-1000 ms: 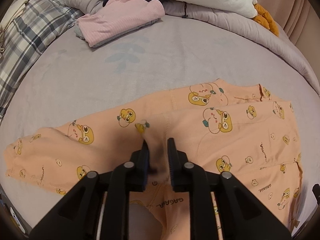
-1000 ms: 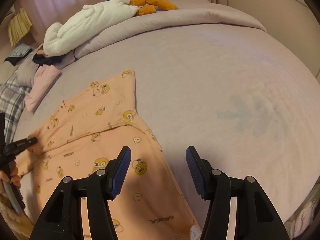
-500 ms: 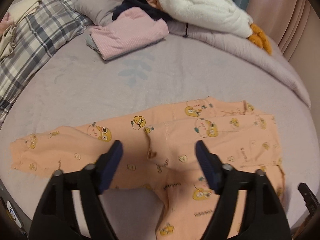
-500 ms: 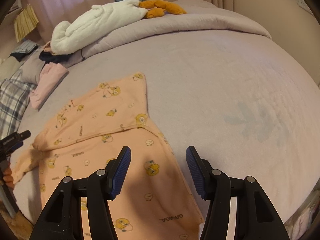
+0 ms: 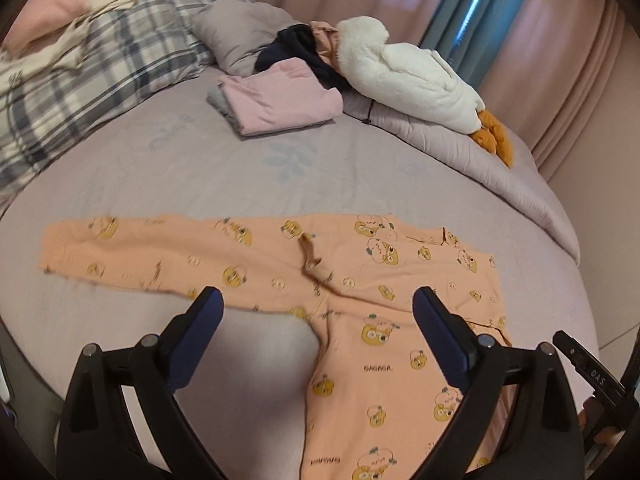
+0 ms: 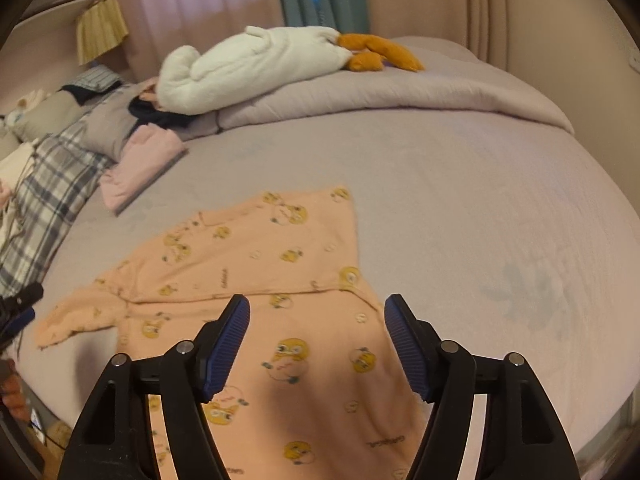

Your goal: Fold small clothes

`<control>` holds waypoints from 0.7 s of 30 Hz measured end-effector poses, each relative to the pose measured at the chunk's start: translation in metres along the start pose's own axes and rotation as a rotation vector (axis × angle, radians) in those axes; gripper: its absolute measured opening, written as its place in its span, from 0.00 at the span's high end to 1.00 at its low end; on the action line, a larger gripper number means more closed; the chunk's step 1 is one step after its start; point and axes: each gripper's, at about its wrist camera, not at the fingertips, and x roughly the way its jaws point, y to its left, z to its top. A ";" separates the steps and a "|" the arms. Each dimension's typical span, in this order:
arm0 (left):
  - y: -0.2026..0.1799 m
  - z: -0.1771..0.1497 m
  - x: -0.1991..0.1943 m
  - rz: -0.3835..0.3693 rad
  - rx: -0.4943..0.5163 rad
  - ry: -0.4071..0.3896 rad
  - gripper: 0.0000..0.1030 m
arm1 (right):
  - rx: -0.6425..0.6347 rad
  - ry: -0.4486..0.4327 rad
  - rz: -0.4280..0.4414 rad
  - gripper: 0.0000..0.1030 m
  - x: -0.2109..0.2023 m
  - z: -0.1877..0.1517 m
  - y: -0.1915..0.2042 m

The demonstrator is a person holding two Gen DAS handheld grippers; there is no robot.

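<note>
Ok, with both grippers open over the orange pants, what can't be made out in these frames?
- Pants: near leg end cut off by the bottom edge and the left gripper; same in the right view under the right gripper.
- Far leg end: motion-blurred in the left view.
- Pink folded garment: what kind cannot be told.
- Dark clothes: mostly hidden by the plush.

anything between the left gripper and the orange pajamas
Nothing visible. The left hand-held gripper hangs open right above the orange pajamas, which lie flat on the bed with nothing on top.
</note>
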 end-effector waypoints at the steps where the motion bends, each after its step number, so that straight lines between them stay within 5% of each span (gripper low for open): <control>1: 0.003 -0.002 -0.002 -0.003 -0.008 -0.002 0.07 | -0.008 -0.003 0.006 0.31 -0.001 0.000 0.003; 5: 0.020 -0.010 -0.008 0.026 -0.044 -0.015 0.07 | -0.039 -0.011 0.041 0.22 -0.003 -0.001 0.018; 21: 0.091 -0.016 -0.010 0.064 -0.237 -0.018 0.07 | -0.117 0.014 0.060 0.13 -0.006 -0.012 0.045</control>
